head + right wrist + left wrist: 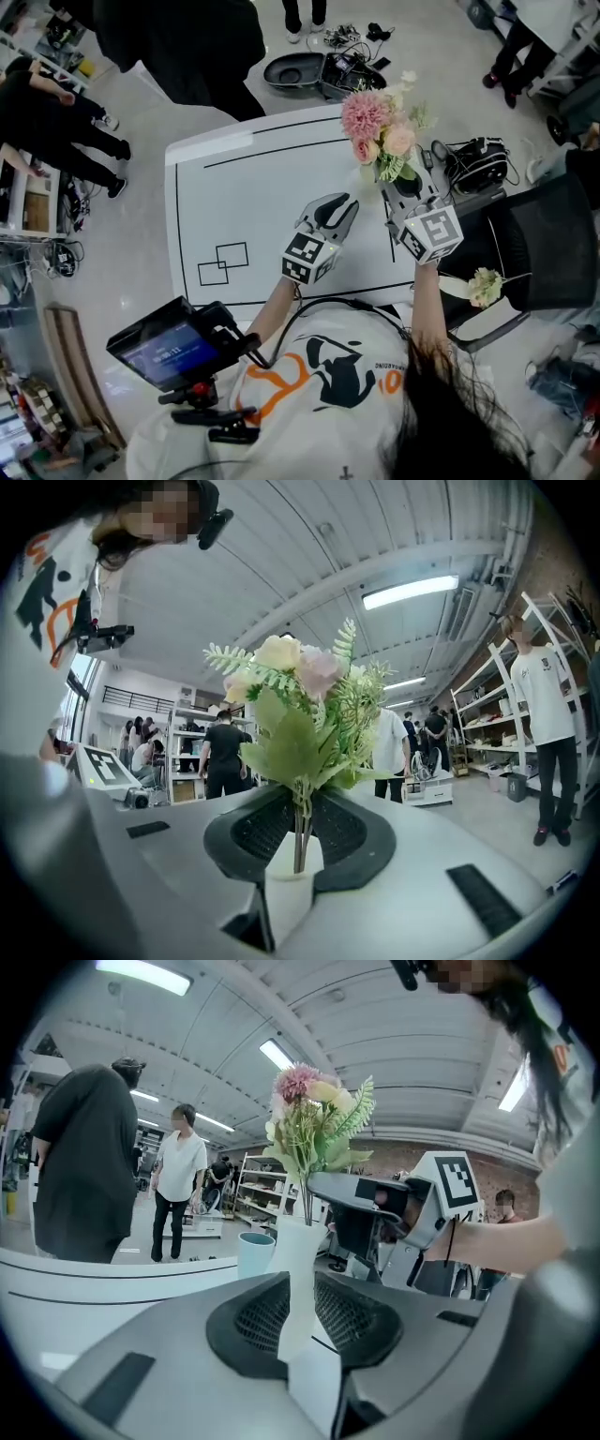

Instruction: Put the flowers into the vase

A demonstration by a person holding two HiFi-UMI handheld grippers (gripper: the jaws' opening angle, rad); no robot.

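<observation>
Since the flowers (380, 127) stand upright over the far right part of the table (234, 178), with their stems (300, 841) running down toward the mouth of the white vase (302, 1246), the step in hand looks like the last of seating them and letting go. The right gripper (300, 803) has its jaws only a little apart. The stems pass between them with a sliver of white on each side, so it surrounds them rather than pinches. The left gripper (303, 1279), at the vase's near left, has its jaws set narrowly with the vase's white body filling the gap. I take it to be gripping the vase to steady it, though the contact is not sharply shown. To finish well, the left should hold firm while the right spreads wider and backs off level. It should not brush leaves or drag a stem sideways, since the bunch looks top-heavy for so slim a vase. Another sprig (484, 287) lies on the chair (553, 244) at right. The square markers on the gripper cubes carry no words. The print on the person's shirt (342, 370) and the blue text on the near-left screen (173, 352) are too small to read.
</observation>
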